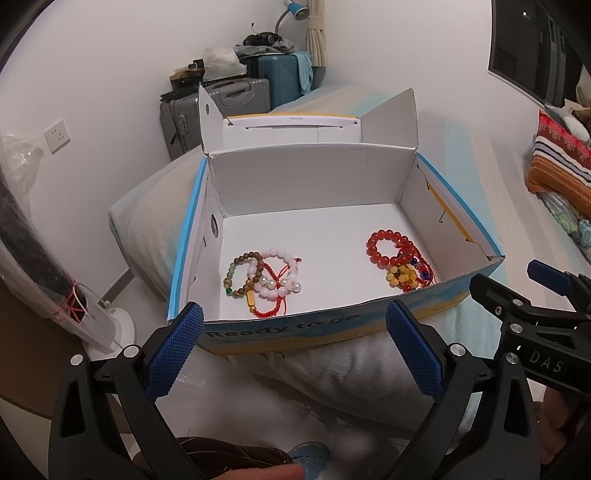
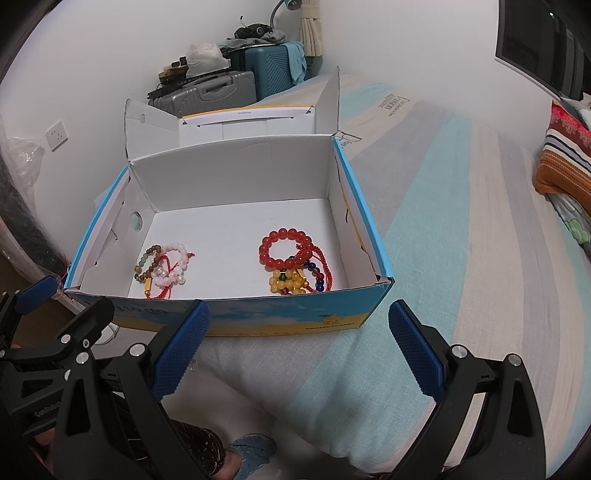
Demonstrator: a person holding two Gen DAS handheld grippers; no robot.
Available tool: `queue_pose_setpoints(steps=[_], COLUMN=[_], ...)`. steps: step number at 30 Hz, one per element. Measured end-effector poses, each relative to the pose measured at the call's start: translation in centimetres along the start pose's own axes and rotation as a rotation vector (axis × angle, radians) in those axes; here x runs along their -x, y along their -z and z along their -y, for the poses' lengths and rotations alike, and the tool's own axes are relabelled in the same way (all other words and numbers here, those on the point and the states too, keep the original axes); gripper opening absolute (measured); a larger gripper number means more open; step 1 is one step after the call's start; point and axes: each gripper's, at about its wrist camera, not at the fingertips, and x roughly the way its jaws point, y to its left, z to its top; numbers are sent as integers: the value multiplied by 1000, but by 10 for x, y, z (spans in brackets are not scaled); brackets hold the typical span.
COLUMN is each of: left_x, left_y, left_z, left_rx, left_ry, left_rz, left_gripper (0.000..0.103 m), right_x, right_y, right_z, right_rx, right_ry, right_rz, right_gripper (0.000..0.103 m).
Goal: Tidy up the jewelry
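The left gripper [image 1: 293,350] and right gripper [image 2: 297,350] both hover with jaws spread wide and empty, just short of the near wall of an open cardboard box [image 2: 280,314] printed "Ready to go" and "PROTECTCAMEL". Inside lie two bracelet heaps: a pink-and-brown pile [image 1: 264,278] left, a red-and-yellow pile [image 2: 295,260] right, well apart. The box rests on a striped bed [image 2: 443,221].

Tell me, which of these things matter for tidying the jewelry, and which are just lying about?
For the job:
- open box
- brown, pink and red bracelets
- red, yellow and blue bracelets
- left hand-held gripper
- right hand-held gripper

Lying about:
- suitcases
- lamp
- patterned pillow
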Motion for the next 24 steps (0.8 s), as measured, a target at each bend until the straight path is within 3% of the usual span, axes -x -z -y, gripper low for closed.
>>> queue_pose_setpoints(steps=[24], left_x=[0], left_y=[0], left_z=[-7], left_rx=[12], left_ry=[-24], left_rz=[6], left_gripper=[97], right_x=[-1], right_y=[1], right_z=[1], right_rx=[-2], right_ry=[-1], right_rz=[-3], right_gripper=[93])
